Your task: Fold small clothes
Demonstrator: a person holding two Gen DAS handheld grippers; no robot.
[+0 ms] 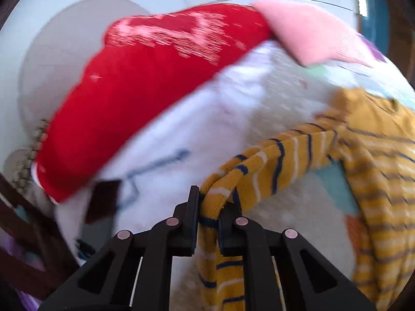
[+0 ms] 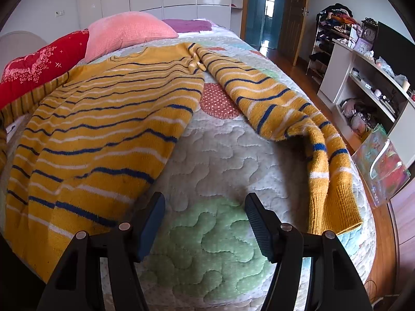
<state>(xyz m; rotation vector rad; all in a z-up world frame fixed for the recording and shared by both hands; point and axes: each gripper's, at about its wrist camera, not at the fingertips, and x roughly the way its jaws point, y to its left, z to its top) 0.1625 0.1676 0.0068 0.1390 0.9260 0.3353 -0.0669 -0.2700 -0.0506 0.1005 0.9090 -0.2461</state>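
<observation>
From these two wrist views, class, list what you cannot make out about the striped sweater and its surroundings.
- Left wrist view: motion blur smears the white pattern on the red pillow.
- Left wrist view: the left gripper is clamped on a fold of the striped sweater; which part of it cannot be told.
- Right wrist view: the sweater's near-left edge runs out of frame.
- Right wrist view: items on the shelves are too small to identify.

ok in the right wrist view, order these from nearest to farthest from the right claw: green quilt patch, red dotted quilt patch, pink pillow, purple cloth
1. Green quilt patch, directly under the right claw.
2. Red dotted quilt patch, mid-bed, between sweater body and sleeve.
3. Pink pillow, far left.
4. Purple cloth, behind the pillow.
</observation>
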